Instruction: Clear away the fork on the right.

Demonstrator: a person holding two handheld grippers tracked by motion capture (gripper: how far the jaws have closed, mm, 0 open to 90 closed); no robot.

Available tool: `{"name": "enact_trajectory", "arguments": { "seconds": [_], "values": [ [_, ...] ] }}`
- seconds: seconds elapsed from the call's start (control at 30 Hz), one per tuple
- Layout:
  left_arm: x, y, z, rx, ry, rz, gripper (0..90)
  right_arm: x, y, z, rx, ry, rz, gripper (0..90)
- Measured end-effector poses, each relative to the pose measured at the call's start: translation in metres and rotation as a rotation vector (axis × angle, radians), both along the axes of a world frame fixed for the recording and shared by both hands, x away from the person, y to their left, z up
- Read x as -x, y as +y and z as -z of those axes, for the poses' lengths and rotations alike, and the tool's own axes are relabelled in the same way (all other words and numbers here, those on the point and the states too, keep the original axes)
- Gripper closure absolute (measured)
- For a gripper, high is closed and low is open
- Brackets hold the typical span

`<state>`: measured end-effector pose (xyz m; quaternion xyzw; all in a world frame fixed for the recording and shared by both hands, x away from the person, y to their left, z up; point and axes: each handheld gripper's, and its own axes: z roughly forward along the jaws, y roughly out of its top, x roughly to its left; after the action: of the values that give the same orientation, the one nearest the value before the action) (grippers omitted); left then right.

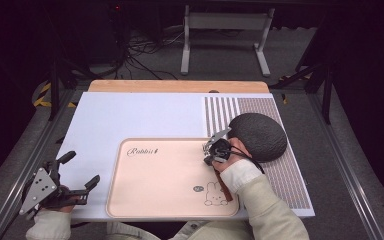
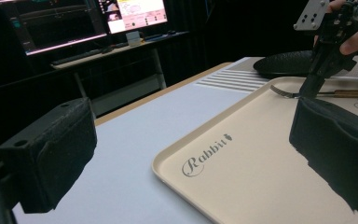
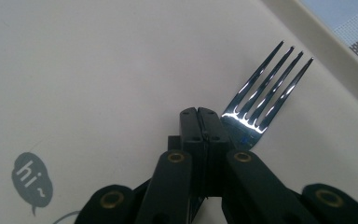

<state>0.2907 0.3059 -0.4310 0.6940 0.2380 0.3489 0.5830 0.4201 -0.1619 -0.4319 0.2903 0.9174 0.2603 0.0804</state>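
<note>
A metal fork with a wooden handle (image 1: pixel 223 189) lies at the right of a beige tray (image 1: pixel 155 200) printed "Rabbit". My right gripper (image 1: pixel 210 160) points down at the fork's neck, its jaws closed together there. In the right gripper view the tines (image 3: pixel 261 93) stick out to the right of the shut tips (image 3: pixel 198 113), over the tray floor (image 3: pixel 98 70). The left gripper view shows that gripper (image 2: pixel 306 93) standing on the fork (image 2: pixel 282 92). My left gripper (image 1: pixel 82 168) rests open left of the tray, nothing between its jaws (image 2: pixel 193 154).
A dark grey oval object (image 1: pixel 260 135) lies just right of the tray on a striped mat (image 1: pixel 285 175). A white board (image 1: pixel 130 115) covers the table. Monitors and a desk (image 2: pixel 98 46) stand beyond the far edge. A table frame (image 1: pixel 225 35) stands on the floor.
</note>
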Motion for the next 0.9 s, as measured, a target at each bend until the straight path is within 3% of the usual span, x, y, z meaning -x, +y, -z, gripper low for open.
{"name": "enact_trajectory", "arguments": {
  "seconds": [0.43,0.9],
  "values": [
    [0.000,0.000,0.000,-0.003,-0.001,-0.002,1.3,-0.004,-0.018,-0.001,0.006,-0.004,0.102,90.0],
    [0.000,0.000,0.000,0.002,0.006,0.000,1.2,-0.004,-0.030,-0.002,0.020,-0.005,0.154,90.0]
  ]
}}
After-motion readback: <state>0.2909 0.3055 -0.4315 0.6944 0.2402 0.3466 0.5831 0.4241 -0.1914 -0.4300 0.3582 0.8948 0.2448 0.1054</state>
